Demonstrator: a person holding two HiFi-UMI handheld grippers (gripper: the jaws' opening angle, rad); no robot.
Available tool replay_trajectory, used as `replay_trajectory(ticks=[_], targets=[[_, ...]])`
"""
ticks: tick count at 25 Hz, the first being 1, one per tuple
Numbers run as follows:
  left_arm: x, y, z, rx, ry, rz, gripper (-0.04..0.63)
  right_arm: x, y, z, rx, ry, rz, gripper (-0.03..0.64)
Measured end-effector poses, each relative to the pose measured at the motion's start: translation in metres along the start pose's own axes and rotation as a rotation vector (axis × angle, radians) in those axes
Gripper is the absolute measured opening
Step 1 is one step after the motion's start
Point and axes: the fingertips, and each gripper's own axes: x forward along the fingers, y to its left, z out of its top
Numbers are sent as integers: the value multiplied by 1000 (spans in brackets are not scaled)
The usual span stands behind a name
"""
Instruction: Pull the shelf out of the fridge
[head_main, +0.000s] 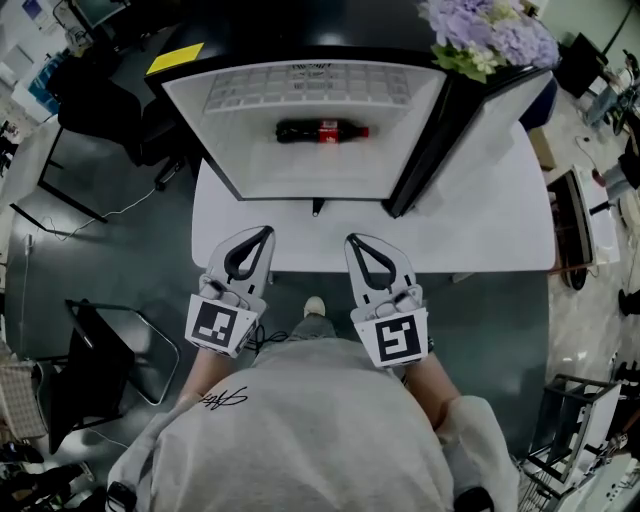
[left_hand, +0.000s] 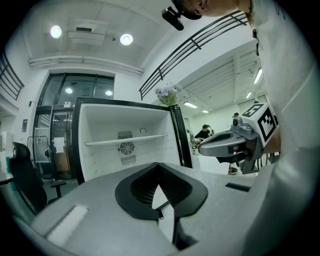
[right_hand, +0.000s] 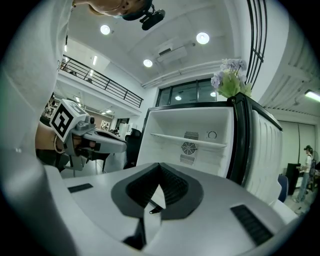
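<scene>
The shelf (left_hand: 125, 139) is seen spanning the open fridge (head_main: 205, 135) left to right at upper centre, straight ahead of the empty, clenched left gripper (head_main: 248, 258) and right gripper (head_main: 370, 262), both equally near.

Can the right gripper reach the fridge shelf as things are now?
Probably yes: the door stands open and nothing stands between the right gripper and the shelf, though its jaws are shut.
</scene>
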Motion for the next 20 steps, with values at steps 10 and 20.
replay_trajectory(ticks=[10, 20], targets=[[27, 33, 0, 0, -3, -3, 5, 35, -31, 6, -1, -4, -52, 12], [55, 59, 5, 24, -25, -28, 5, 63, -47, 8, 2, 4, -77, 12]])
